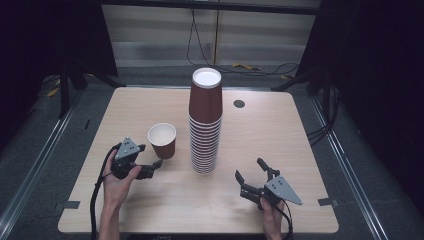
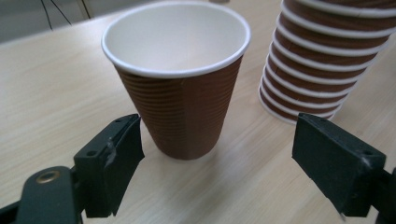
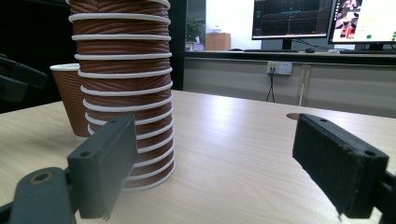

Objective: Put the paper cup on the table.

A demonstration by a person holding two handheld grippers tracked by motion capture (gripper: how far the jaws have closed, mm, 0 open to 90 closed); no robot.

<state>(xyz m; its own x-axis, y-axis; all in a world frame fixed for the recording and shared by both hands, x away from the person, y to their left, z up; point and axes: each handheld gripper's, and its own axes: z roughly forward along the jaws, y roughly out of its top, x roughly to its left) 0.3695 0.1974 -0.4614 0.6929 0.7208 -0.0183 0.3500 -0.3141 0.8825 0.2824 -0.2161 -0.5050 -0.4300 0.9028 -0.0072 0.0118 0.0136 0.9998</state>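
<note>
Left claw (image 2: 217,127) stands wide open and holds nothing. A single brown paper cup (image 2: 182,112) stands upright on the tabletop (image 2: 56,84) just ahead of its jaws, untouched. Right claw (image 3: 217,127) is equally wide and empty. Beyond it rises the tall stack of cups (image 3: 123,93).

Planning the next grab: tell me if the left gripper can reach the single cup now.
Probably yes: the left gripper stands open just before the single cup, bare table between, stack off aside.

Both forearms reach in low; the left claw (image 1: 152,166) (jaws spread wide) lies level, and the right claw (image 1: 251,175) gapes too.
</note>
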